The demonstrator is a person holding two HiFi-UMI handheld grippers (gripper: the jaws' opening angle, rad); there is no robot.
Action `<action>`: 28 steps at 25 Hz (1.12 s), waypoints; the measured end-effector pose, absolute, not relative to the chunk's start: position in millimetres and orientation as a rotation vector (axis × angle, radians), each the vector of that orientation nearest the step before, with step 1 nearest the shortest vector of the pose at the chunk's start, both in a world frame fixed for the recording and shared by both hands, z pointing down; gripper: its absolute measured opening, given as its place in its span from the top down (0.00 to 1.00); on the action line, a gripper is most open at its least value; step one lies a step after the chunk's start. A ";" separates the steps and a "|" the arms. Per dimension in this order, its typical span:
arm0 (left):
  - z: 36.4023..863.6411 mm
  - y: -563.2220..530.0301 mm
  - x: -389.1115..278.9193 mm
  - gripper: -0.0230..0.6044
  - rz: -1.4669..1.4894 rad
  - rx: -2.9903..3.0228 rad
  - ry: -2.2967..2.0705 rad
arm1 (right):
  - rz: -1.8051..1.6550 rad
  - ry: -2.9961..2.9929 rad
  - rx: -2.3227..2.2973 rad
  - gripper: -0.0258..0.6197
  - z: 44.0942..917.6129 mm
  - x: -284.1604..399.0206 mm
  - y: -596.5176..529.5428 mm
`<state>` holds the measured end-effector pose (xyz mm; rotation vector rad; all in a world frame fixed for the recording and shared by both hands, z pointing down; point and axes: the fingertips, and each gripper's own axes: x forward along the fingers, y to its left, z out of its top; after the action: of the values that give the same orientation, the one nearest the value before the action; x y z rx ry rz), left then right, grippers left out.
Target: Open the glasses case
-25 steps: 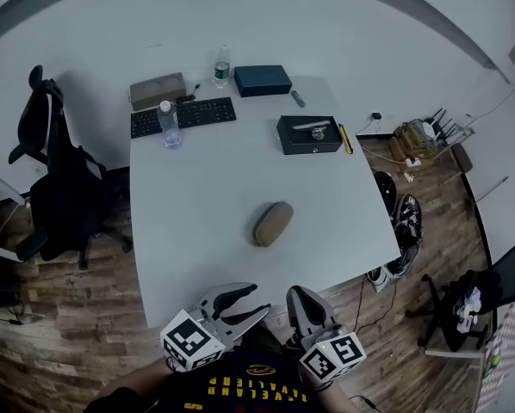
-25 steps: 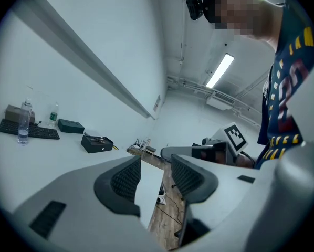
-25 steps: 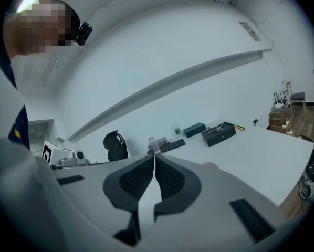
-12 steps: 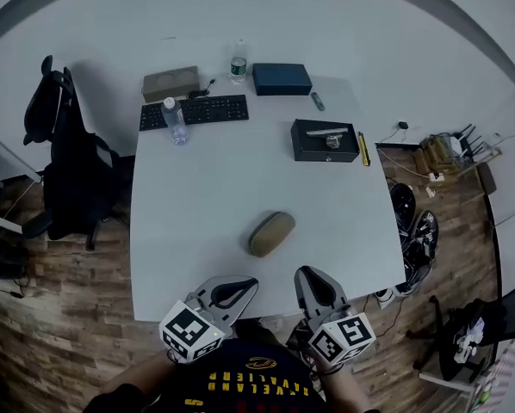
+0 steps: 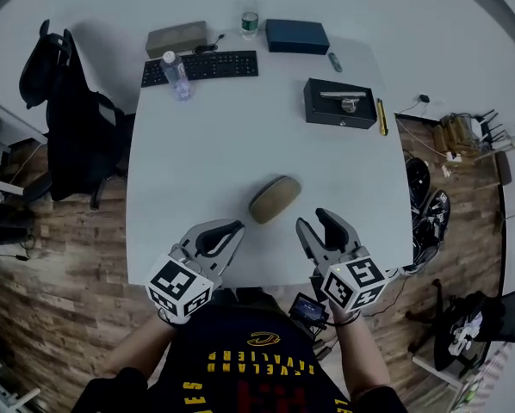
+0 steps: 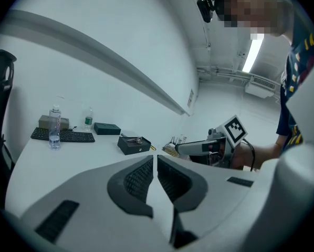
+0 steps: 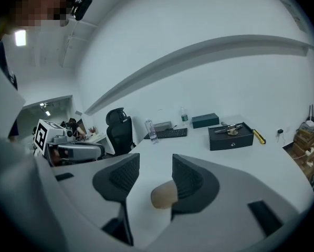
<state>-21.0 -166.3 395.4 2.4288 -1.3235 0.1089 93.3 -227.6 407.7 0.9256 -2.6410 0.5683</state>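
The tan oval glasses case (image 5: pixel 275 199) lies closed on the white table (image 5: pixel 189 153), near its front edge. My left gripper (image 5: pixel 234 228) hovers just left of the case and short of it, jaws shut with nothing between them; its view shows the two pads (image 6: pixel 141 175) pressed together. My right gripper (image 5: pixel 316 224) is to the right of the case and apart from it. Its jaws have just been opening and now stand open. Low in the right gripper view, the case (image 7: pixel 162 196) peeks out beyond the gap, partly hidden by the right finger (image 7: pixel 186 180).
At the table's far side are a black box (image 5: pixel 339 103), a yellow knife (image 5: pixel 382 117), a keyboard (image 5: pixel 200 65), a water bottle (image 5: pixel 176 74), a second bottle (image 5: pixel 250 20), a dark blue box (image 5: pixel 297 35) and a tan box (image 5: pixel 176 38). A black office chair (image 5: pixel 77 136) stands left.
Both grippers have moved forward over the table's near edge toward the case. The left jaws went from open to shut; the right jaws went from shut to open.
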 end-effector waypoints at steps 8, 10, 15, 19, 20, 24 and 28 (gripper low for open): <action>450.7 -196.5 -49.1 0.91 0.253 2.388 -1.252 | 0.540 -2.516 0.865 0.59 439.7 71.2 -254.6; 466.2 -207.8 -53.5 0.90 0.280 2.380 -1.226 | 0.515 -2.475 0.835 0.58 451.5 61.2 -260.2; 510.9 -231.4 -52.2 0.87 0.344 2.336 -1.133 | 0.472 -2.350 0.753 0.57 491.5 38.1 -268.0; 551.2 -246.6 -44.7 0.85 0.417 2.290 -1.067 | 0.431 -2.252 0.698 0.57 522.6 19.7 -271.6; 561.2 -249.4 -42.5 0.84 0.431 2.274 -1.048 | 0.426 -2.230 0.689 0.57 530.2 15.6 -272.4; 591.5 -257.1 -32.6 0.83 0.450 2.214 -0.968 | 0.400 -2.157 0.654 0.56 555.6 3.4 -275.9; 608.0 -263.0 -26.8 0.83 0.458 2.187 -0.908 | 0.381 -2.105 0.619 0.56 574.1 -5.0 -281.7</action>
<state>-26.8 -263.0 608.0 2.1869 -0.9079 0.4583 -5.0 -281.7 574.1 0.6194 -2.1050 0.3812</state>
